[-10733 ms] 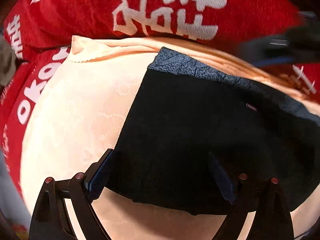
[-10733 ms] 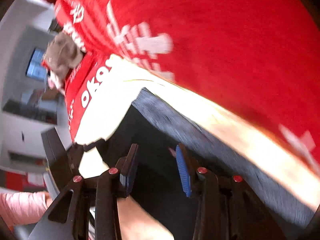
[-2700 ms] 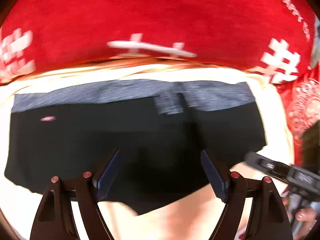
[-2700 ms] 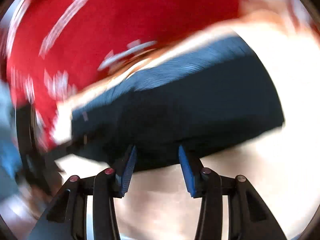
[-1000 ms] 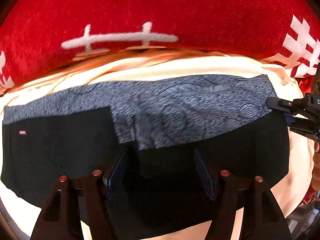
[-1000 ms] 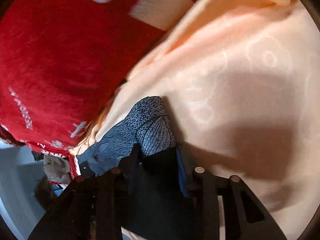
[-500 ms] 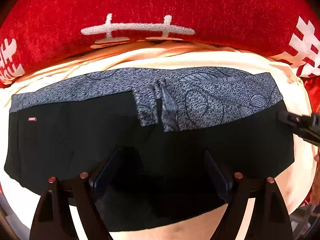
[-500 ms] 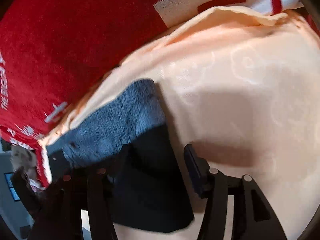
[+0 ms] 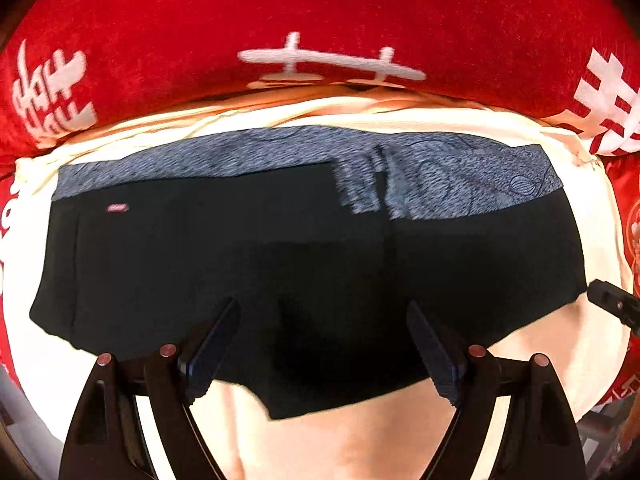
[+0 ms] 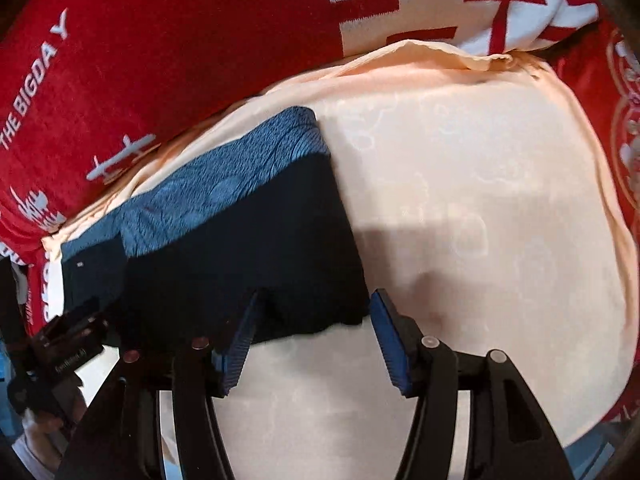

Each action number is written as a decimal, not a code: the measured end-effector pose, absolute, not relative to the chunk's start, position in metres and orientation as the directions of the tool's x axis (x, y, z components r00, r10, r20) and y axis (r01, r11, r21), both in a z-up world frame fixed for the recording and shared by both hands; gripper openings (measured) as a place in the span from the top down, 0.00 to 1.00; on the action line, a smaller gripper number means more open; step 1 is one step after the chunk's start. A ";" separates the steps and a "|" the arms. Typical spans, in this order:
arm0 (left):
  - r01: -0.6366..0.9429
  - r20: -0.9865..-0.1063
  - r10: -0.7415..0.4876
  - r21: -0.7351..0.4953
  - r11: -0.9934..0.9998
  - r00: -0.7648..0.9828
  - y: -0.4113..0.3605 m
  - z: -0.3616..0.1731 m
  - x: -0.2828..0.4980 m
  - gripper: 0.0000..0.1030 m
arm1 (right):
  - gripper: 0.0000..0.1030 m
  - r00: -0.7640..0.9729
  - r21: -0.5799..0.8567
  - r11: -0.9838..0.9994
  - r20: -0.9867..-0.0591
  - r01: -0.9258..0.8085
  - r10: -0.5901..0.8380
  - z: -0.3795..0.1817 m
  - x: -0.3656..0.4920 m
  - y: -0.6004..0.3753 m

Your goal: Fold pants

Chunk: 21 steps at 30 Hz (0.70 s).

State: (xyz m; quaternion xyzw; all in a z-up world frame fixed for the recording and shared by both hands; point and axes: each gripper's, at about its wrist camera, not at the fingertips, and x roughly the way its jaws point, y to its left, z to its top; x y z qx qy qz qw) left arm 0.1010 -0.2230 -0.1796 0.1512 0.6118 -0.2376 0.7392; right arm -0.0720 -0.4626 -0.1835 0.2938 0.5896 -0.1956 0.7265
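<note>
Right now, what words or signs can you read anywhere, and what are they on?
"THE BIGDAY" in white letters on the red blanket.
Big white Chinese-style characters on the red blanket: too cut off to read.
Small pink tag on the black pants: too blurred to read.
Small print on the other gripper's body in the right wrist view: too small to read.

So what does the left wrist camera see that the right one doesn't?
Left only: the whole width of the black shorts, including a small pink tag, seen past the open left gripper.

Right only: "THE BIGDAY" lettering on the red blanket, and a wide bare stretch of the peach sheet beside the shorts, with the open right gripper over their corner.

Both: the shorts lying flat, with a grey patterned band along their far edge, on that sheet, held by neither gripper.
</note>
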 end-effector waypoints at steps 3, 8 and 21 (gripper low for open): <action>0.526 -0.980 -0.153 -0.063 0.848 0.129 -0.199 -0.178 0.097 0.16 | 0.39 0.209 0.155 0.781 -0.977 0.605 0.031 -0.174 -0.073 -0.439; 0.475 -0.984 -0.138 -0.070 0.877 0.109 -0.155 -0.175 0.096 0.16 | 0.37 0.198 0.130 0.839 -0.980 0.529 0.027 -0.162 -0.061 -0.397; 0.307 -0.992 -0.100 -0.071 0.949 0.079 -0.020 -0.186 0.103 0.16 | 0.33 0.103 0.209 0.929 -0.977 0.305 0.186 -0.191 0.005 -0.261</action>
